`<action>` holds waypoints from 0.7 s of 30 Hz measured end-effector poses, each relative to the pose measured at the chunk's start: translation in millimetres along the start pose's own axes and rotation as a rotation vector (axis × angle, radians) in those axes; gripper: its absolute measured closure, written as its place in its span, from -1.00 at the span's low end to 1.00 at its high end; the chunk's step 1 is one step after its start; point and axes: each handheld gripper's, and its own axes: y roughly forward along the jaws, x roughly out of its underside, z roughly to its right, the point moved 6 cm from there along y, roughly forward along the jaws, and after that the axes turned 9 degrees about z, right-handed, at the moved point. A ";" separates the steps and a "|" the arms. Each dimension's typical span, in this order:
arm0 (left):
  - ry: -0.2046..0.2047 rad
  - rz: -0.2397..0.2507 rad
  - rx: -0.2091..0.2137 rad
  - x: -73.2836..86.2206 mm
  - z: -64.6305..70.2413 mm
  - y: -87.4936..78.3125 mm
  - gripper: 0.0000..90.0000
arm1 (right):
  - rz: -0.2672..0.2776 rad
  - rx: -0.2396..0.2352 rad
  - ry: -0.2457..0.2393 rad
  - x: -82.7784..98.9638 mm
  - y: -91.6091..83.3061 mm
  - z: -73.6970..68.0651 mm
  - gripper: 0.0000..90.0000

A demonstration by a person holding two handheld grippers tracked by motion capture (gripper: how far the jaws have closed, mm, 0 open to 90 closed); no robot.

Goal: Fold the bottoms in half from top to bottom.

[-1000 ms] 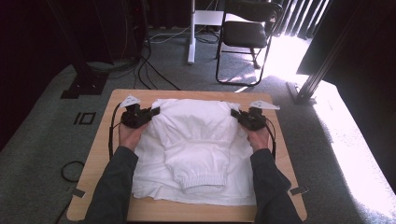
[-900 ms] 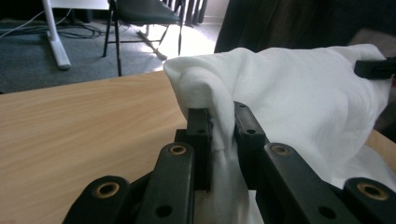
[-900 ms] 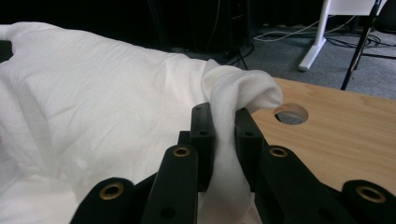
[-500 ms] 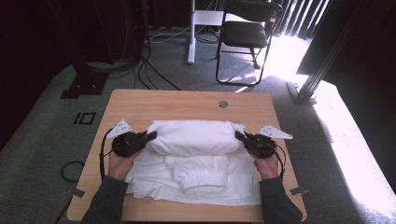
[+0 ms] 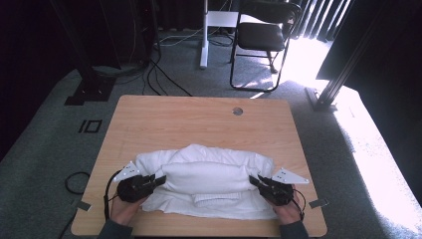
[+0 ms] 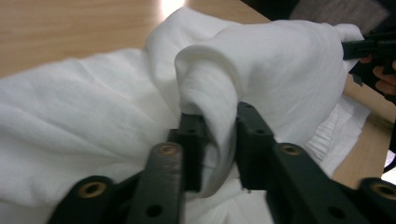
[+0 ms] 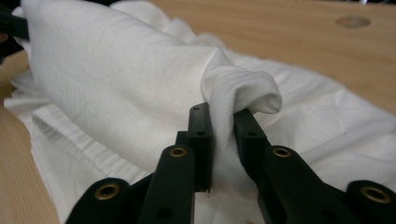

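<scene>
From the high view we see the left gripper point(image 5: 160, 180) at the left end of a white garment point(image 5: 209, 174) and the right gripper point(image 5: 254, 181) at its right end, each in a hand coming up from the near edge. The garment lies folded over itself across the near half of the wooden table point(image 5: 199, 119), a ribbed hem point(image 5: 219, 199) peeking out beneath the fold. The far half of the table is bare wood with a round cable hole point(image 5: 238, 111); there is open room there, while both hands sit close to the near edge. Beyond the table is grey carpet, a black chair point(image 5: 261, 37) and loose cables point(image 5: 159, 74), with strong light on the floor at the right

In the left gripper view, the left gripper point(image 6: 220, 135) has a rolled fold of the white garment point(image 6: 280, 70) between its jaws. The jaws have just been opening; the cloth hangs in the gap, and the right-hand pad no longer presses on it. The other gripper shows at the far end of the fold, at the upper right. Wood shows along the top and at the lower right

In the right gripper view, the right gripper point(image 7: 223, 135) likewise has a bunched fold of the garment point(image 7: 116, 74) between its jaws, which have just been opening; the cloth sits loosely in the narrow gap. The ribbed hem point(image 7: 70, 140) lies lower left, and bare table point(image 7: 303, 42) with the cable hole point(image 7: 353, 21) stretches beyond
</scene>
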 end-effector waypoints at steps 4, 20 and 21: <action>-0.035 0.073 -0.010 -15.1 -5.1 -8.0 0.18 | 0.015 0.018 0.000 -9.2 -5.1 1.9 0.14; 0.064 -0.078 -0.116 -33.6 2.0 49.1 0.20 | -0.086 0.157 0.028 -39.3 38.8 4.8 -0.08; 0.067 -0.098 -0.108 -24.1 6.4 50.0 0.20 | -0.109 0.160 0.009 -29.8 38.3 -0.3 -0.08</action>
